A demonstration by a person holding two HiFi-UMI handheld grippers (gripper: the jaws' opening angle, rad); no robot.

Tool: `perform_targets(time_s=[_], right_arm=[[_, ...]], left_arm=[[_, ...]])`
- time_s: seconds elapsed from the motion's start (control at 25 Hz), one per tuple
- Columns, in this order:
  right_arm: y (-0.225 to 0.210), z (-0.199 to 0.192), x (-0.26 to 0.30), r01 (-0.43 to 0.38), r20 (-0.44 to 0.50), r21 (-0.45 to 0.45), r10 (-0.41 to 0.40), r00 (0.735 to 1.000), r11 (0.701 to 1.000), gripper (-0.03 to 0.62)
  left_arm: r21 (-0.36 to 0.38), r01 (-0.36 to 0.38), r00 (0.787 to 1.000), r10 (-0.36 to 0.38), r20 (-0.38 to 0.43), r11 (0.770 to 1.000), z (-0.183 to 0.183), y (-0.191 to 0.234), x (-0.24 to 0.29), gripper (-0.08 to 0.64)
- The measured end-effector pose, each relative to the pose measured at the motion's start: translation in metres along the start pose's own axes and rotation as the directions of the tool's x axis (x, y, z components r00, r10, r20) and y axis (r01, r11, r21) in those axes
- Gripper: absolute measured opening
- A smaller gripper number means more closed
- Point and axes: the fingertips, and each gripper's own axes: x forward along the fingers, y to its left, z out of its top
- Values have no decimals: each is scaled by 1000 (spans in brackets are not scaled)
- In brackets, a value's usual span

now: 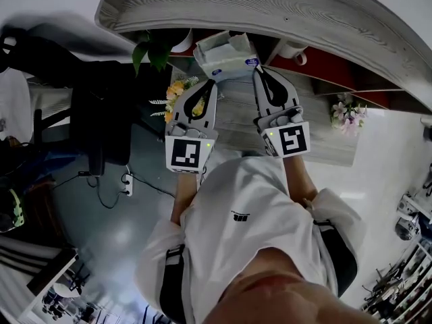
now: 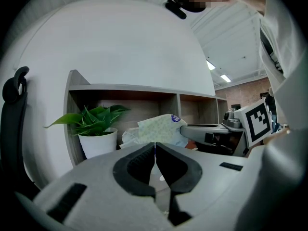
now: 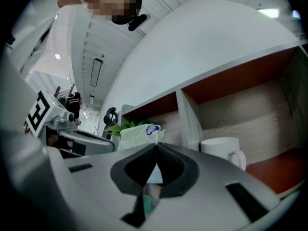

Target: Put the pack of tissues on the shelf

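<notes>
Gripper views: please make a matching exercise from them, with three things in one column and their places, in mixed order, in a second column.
Things:
1. pack of tissues
2. potted plant
3. white mug

Places:
a. leftmost compartment of the shelf
b. shelf compartment further right
c. pinched by the right gripper, in front of the shelf

Pairs: 1-c, 2-a, 3-b.

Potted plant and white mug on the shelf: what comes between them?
The pack of tissues and an upright shelf divider, seen in the right gripper view between the potted plant and the white mug.
</notes>
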Motion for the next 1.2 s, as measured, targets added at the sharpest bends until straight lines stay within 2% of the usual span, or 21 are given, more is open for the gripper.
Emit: perform_targets(time_s=[0.4, 0.8, 1.0, 1.2], right_arm=[[-6, -9, 25, 12, -1, 0, -12, 1000, 1000, 26], [-15, -11, 36, 98, 19, -21, -98, 995, 995, 26], [-14, -10, 41, 115, 20, -1, -115, 993, 993, 26], [-15, -23, 39, 119, -10, -36, -119, 993, 992, 28]], left_arm=[[-32, 18, 1000, -19, -14, 999, -2, 16, 27, 32], [-34, 29, 1000, -29, -11, 999, -4, 31, 42, 32], [-33, 37, 999, -37, -8, 999, -3, 30, 47, 32], [-31, 35, 999, -36, -3, 999, -1, 27, 46, 32]])
